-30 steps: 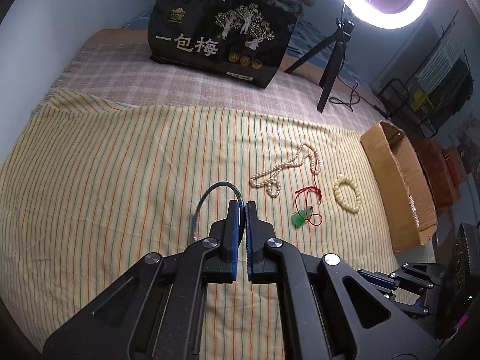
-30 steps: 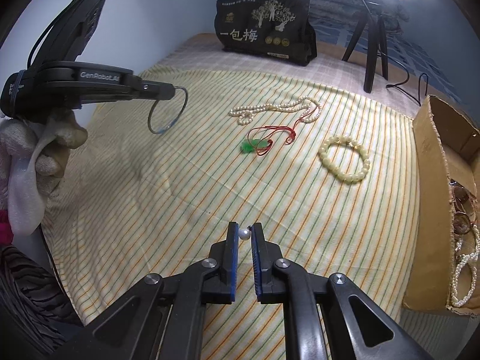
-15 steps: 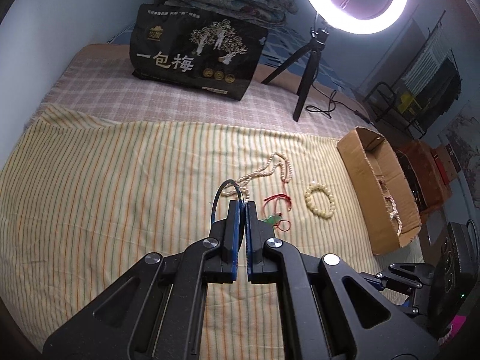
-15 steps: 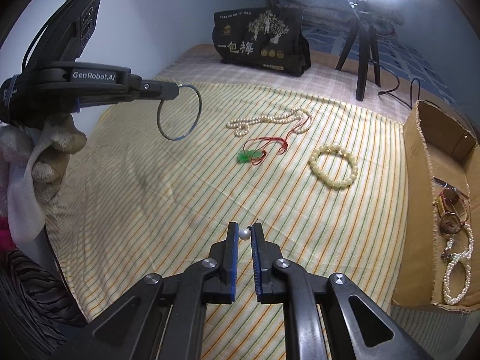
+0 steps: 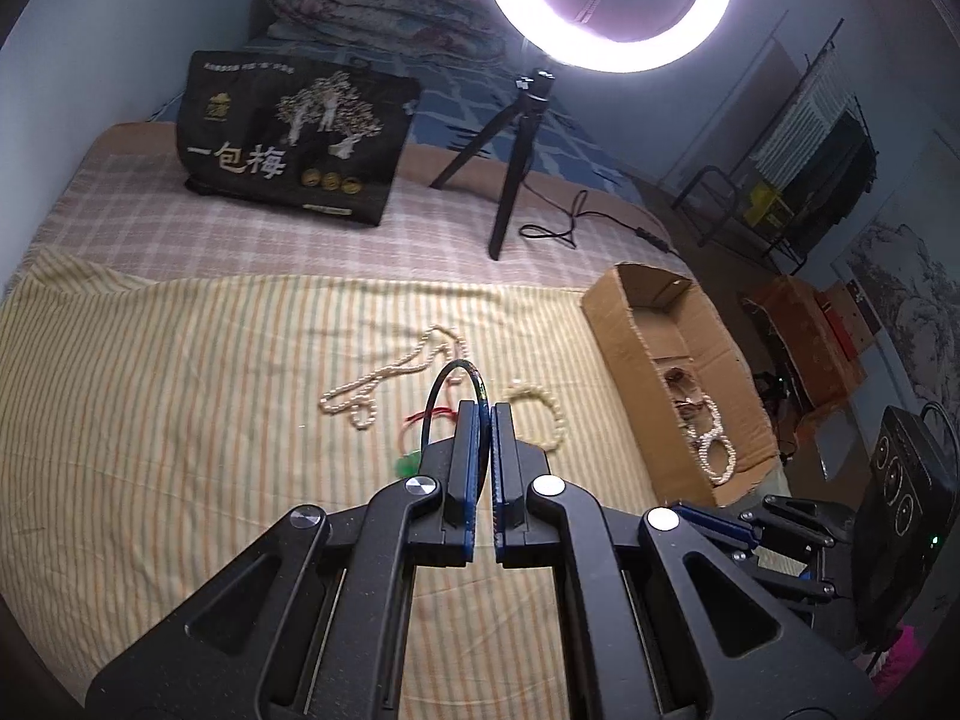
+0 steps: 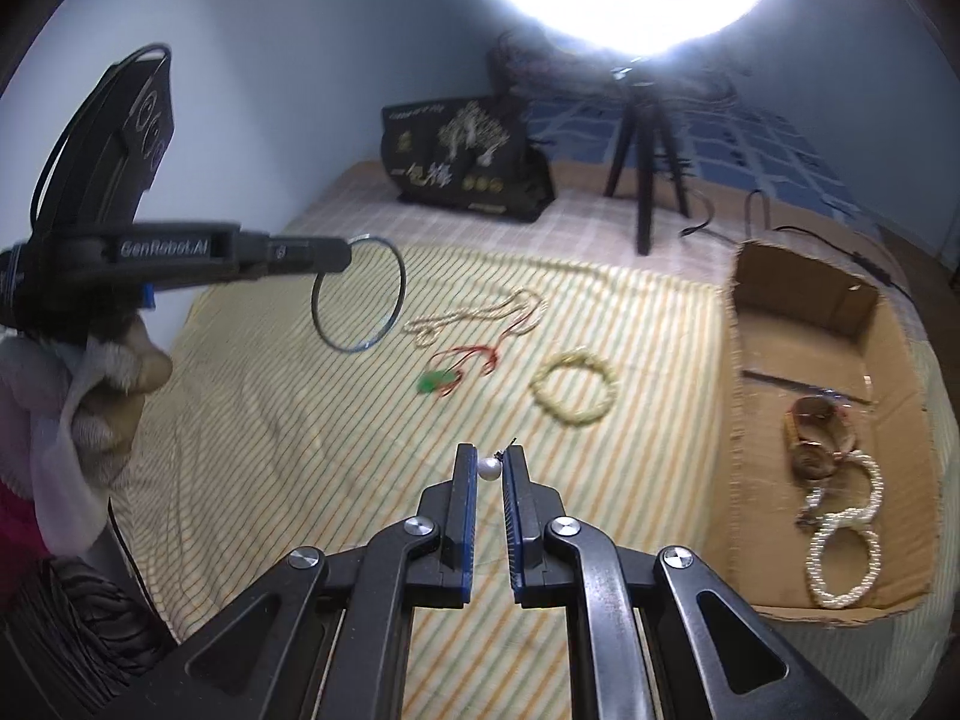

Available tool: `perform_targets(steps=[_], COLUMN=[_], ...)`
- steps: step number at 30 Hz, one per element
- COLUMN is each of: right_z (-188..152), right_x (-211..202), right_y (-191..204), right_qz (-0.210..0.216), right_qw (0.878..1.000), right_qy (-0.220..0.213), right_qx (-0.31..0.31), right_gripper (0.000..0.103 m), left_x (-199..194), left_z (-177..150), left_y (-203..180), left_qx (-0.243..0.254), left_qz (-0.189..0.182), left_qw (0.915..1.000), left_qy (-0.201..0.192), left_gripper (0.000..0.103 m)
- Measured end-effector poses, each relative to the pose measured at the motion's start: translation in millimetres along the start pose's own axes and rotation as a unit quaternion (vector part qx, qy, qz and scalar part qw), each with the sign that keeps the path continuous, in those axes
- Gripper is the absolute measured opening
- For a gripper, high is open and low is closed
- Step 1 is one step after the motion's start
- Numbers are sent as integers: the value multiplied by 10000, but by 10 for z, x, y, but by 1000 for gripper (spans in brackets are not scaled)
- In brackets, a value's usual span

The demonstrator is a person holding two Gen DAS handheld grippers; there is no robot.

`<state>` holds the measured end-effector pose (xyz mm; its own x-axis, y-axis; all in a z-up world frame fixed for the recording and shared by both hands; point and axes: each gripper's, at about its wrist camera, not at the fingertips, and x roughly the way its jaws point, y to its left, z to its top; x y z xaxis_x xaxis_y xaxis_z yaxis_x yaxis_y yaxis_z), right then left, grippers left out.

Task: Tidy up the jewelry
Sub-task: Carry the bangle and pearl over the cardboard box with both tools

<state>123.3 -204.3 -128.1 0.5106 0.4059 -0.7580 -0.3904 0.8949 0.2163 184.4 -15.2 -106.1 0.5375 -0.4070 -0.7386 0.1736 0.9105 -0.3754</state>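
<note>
Partly, the left tongs (image 5: 485,414) hide the bangle (image 5: 449,381) they grip.

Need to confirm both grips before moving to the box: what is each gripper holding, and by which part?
Left gripper pinches the thin dark bangle at one spot on its rim. Right gripper clamps a small white pearl between its fingertips.

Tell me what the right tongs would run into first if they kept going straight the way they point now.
Probably the striped bedsheet just ahead. The right tongs, shut on a small pearl, tilt down toward bare cloth short of the yellow bead bracelet. Depth is unclear.
</note>
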Motion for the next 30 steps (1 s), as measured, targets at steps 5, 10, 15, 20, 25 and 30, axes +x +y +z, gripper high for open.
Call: perform_targets(steps=[5,10,15,20,25,30], right_z=[25,2,-42,-92,-142,-199], right_x=[-175,-355,-502,-636,-707,-723], right_y=[-192,-420,-661,-895,-1075,-1238], right_qz=[-133,-292,-474,-634,-751,-850], right_qw=[9996,9983,9962,9935,9909,9886], right_qy=[-185,-313,-407,-483,-504,-462], right_qx=[187,394,603,812,995,1151], right_gripper=[6,6,6,6,6,6], left_x=[33,90,169,233,322,462], left_z=[23,34,7,-10,3,5], left_y=[-288,-592,-888,-1111,-1333,-1559], left_qx=[131,286,474,567,675,740], left_qz=[-226,-453,-648,-827,-965,-1107], left_qw=[9997,9986,9968,9949,9930,9910], left_qy=[-26,-22,23,55,69,130], left_gripper=[1,1,1,1,1,1])
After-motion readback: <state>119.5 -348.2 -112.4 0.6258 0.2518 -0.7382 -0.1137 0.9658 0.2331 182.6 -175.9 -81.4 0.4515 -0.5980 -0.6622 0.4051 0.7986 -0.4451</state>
